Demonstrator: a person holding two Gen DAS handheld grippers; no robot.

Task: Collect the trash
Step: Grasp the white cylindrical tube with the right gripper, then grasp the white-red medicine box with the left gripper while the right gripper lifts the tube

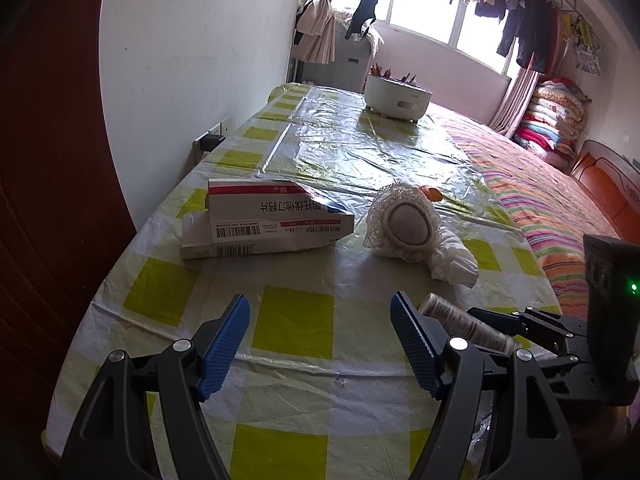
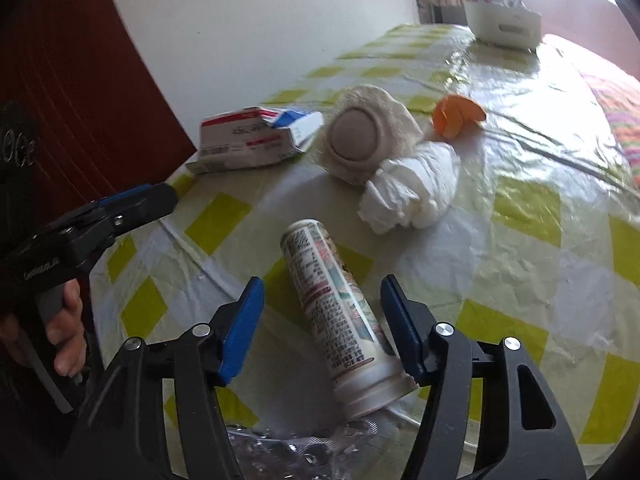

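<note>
Right tongs (image 2: 322, 328) straddle, ungripped, a tube (image 2: 344, 316) lying lengthwise, cap end nearest; left tongs (image 1: 320, 344) gape empty.

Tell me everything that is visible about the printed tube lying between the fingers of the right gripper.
The tube is a white cylinder, plastic by its look, covered with small printed text and a reddish and green picture. It lies on its side on the checked tablecloth, its flat round end towards the crumpled tissue. It sits between the open jaws of the right gripper; the right pad seems to touch its ribbed near end, while the left pad stands clear.
</note>
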